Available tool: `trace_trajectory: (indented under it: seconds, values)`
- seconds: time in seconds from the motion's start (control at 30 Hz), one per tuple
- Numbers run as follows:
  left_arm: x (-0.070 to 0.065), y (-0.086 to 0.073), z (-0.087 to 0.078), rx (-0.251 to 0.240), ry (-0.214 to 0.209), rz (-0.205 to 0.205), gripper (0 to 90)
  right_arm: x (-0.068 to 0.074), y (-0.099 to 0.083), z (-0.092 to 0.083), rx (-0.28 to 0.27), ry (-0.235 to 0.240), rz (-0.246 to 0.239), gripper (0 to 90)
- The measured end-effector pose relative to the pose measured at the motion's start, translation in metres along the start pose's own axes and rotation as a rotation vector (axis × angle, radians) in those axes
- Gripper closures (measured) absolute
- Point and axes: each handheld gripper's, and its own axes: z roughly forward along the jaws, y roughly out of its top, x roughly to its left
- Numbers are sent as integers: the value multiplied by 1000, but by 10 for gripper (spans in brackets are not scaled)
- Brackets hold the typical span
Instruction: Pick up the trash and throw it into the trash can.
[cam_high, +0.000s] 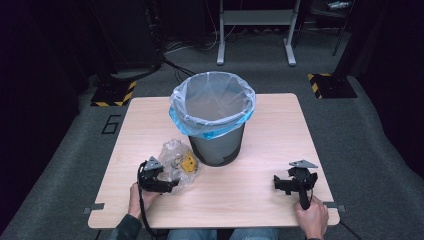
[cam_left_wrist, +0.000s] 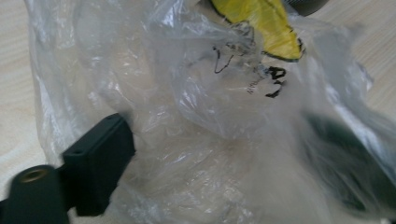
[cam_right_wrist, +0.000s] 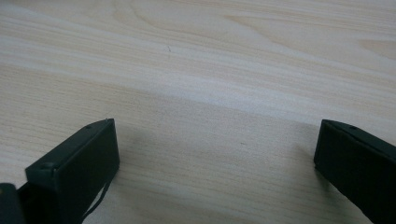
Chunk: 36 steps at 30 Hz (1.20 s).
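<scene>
The crumpled clear plastic bag (cam_high: 176, 164) lies on the wooden table (cam_high: 260, 145) just in front of the lined waste bin (cam_high: 214, 120), off its near left side, with a yellow scrap (cam_high: 189, 163) showing through the film on the side nearest the bin. The left gripper (cam_high: 167, 184) is pushed right into it: in the left gripper view the bag (cam_left_wrist: 201, 121) bulges between the jaws, one black pad clear on the left, the other blurred behind the film on the right. They stand wide, and I would not call this a grip yet, since the pads do not look pressed into the plastic.

To do this well, I'd say close on a thick bunch of film rather than one loose layer, which would slip or tear out. Gather low near the table so the scrap inside (cam_left_wrist: 261, 23) comes up with it. Then lift high enough that the dangling bag clears the bin's blue-edged liner (cam_high: 212, 107) before moving over the opening, or it could catch the rim and tip the bin.

The right gripper (cam_high: 295, 186) sits on the table well to the right of the bin, jaws spread over bare wood (cam_right_wrist: 210, 93), holding nothing. It could steady the bin.
</scene>
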Motion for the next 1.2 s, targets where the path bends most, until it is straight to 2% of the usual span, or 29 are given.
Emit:
trace_trajectory:
  seconds: [0.03, 0.07, 0.13, 0.3, 0.47, 0.63, 0.97, 1.2]
  values:
    - [0, -1, 1, 0, 3, -10, 165, 0, 0, 0, 0, 0, 0, 0]
    - [2, -1, 2, 4, 7, -1, 197, 0, 0, 0, 0, 0, 0, 0]
    - [3, -2, 2, -12, 7, -27, 232, 0, 0, 0, 0, 0, -2, 0]
    - [9, -5, -1, -49, 29, -77, 410, 0, 0, 0, 0, 0, 0, 0]
    - [11, -6, -4, -50, 70, -80, 568, 0, 0, 0, -3, 1, -1, 0]
    - [13, -7, -5, -46, 82, -67, 707, 0, 0, 1, -6, 2, -2, 0]
    - [9, -8, -10, -83, 109, -43, 851, -2, 0, 3, -21, 6, -7, 0]
    - [7, -7, -18, -105, 117, -30, 877, -3, 0, 3, -23, 12, -17, 0]
